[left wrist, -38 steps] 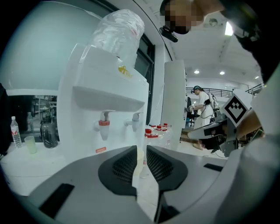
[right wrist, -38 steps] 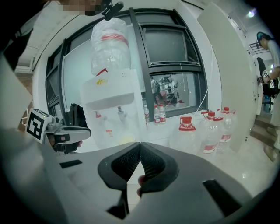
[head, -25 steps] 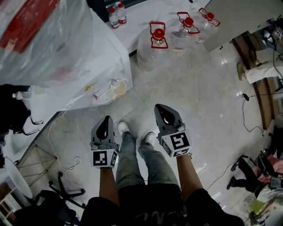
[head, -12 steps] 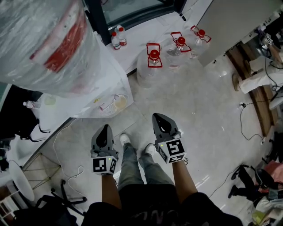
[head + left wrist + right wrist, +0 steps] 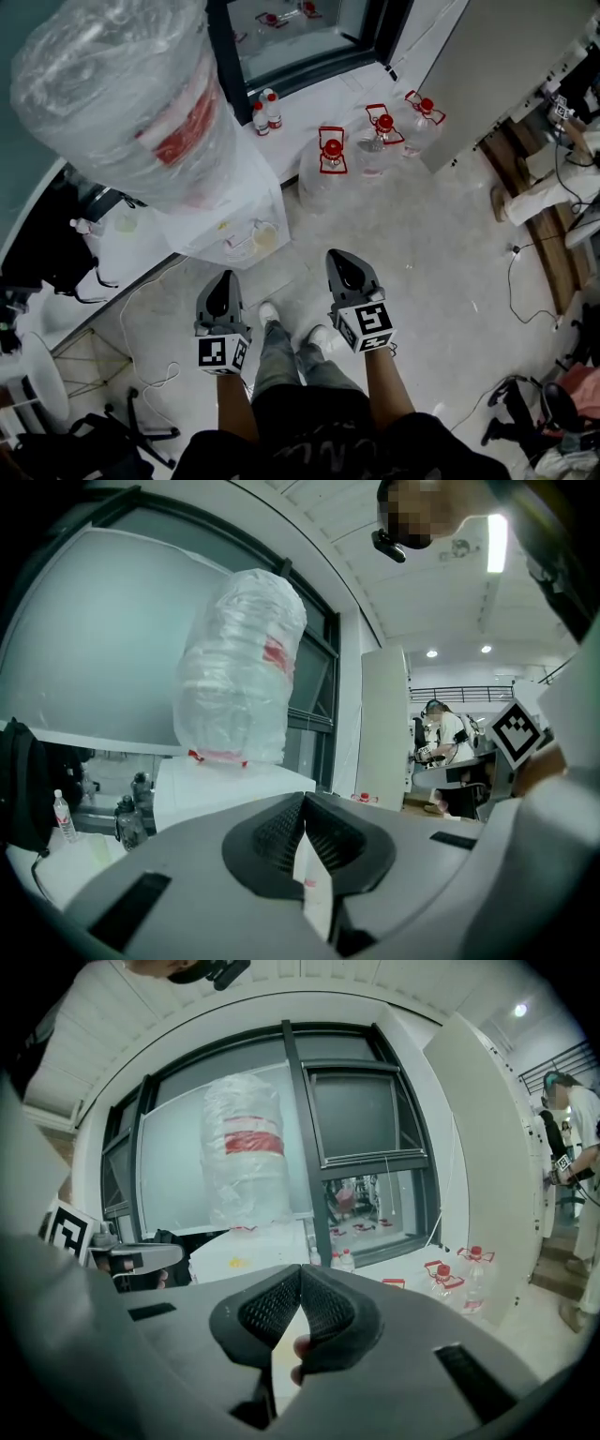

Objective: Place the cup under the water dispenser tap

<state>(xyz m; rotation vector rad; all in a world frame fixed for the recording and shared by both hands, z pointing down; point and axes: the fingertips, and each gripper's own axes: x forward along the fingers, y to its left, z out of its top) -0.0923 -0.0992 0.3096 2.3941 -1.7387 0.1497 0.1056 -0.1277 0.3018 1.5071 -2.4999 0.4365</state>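
Observation:
The water dispenser [image 5: 220, 202] is a white box at the upper left, with a plastic-wrapped bottle [image 5: 131, 94] with a red label on top. On its front tray [image 5: 246, 246] lies a small pale round cup [image 5: 265, 236]; the taps are not clear to see. My left gripper [image 5: 223, 279] and right gripper [image 5: 343, 259] hover side by side over the floor, short of the dispenser, both shut and empty. The left gripper view has the shut left gripper [image 5: 302, 803] level with the bottle [image 5: 242, 682]. From the shut right gripper [image 5: 300, 1277], the bottle [image 5: 246, 1152] stands to the left.
Three big water jugs with red caps [image 5: 333, 155] stand on the floor beyond the dispenser, by a dark-framed window [image 5: 300, 37]. Small bottles [image 5: 267, 111] sit near them. A grey cabinet [image 5: 506, 66] is at the right. Cables [image 5: 141, 309] trail on the floor at left.
Both grippers have risen together, still shut. The head view has tilted up, so the dispenser's bottle and the window show more fully.

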